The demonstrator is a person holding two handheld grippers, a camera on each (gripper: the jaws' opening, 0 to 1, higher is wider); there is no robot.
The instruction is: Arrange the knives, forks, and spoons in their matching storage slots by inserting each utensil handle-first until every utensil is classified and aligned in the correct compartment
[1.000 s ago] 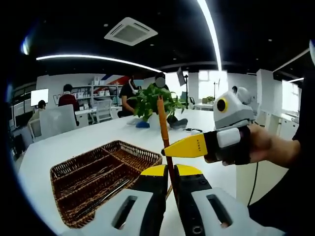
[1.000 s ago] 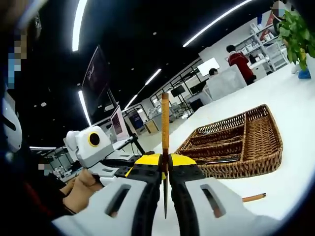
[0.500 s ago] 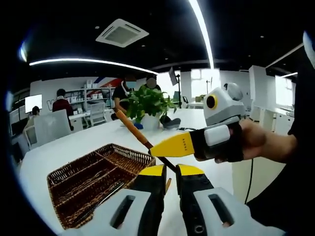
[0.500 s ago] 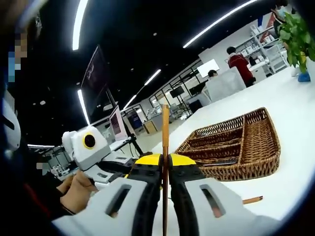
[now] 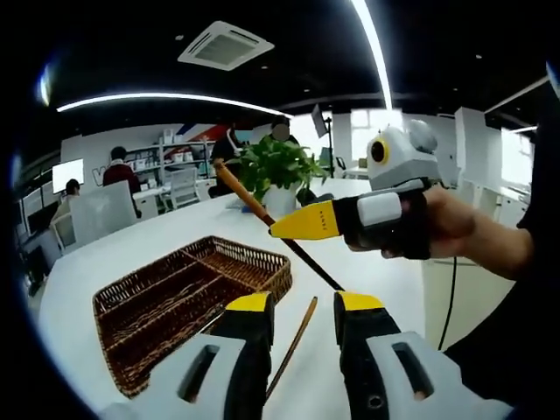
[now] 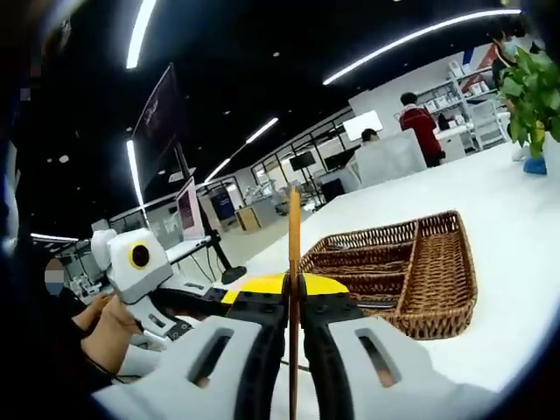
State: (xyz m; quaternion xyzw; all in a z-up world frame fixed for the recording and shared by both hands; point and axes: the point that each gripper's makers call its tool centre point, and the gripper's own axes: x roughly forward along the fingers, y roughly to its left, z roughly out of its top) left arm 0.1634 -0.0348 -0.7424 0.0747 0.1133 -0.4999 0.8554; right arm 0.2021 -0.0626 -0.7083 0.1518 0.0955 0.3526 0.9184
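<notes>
Now the left gripper [image 5: 299,306], seen in the left gripper view, has its jaws spread with nothing between them. Right gripper [image 5: 308,222] comes in from 3 o'clock there, its yellow jaws pressed together on a wooden-handled utensil [image 5: 249,200]; the brown handle points up toward 11 o'clock, and the dark metal end runs down toward 5 o'clock. Whether it is knife, fork or spoon I cannot tell. In the right gripper view the right gripper [image 6: 294,286] pinches the same wooden-handled utensil [image 6: 294,236], handle upright at 12 o'clock. Wicker cutlery basket [image 5: 131,350] sits on the white table [image 5: 114,249] at 9 o'clock of the left gripper, with long compartments and some dark metal pieces lying in them. Another wooden-handled utensil [image 5: 296,339] lies on the table just beside the basket. Potted plant [image 5: 278,171] stands well behind the basket. In the right gripper view the left gripper [image 6: 214,297] shows at 9 o'clock, the wicker cutlery basket [image 6: 442,297] at 3 o'clock.
</notes>
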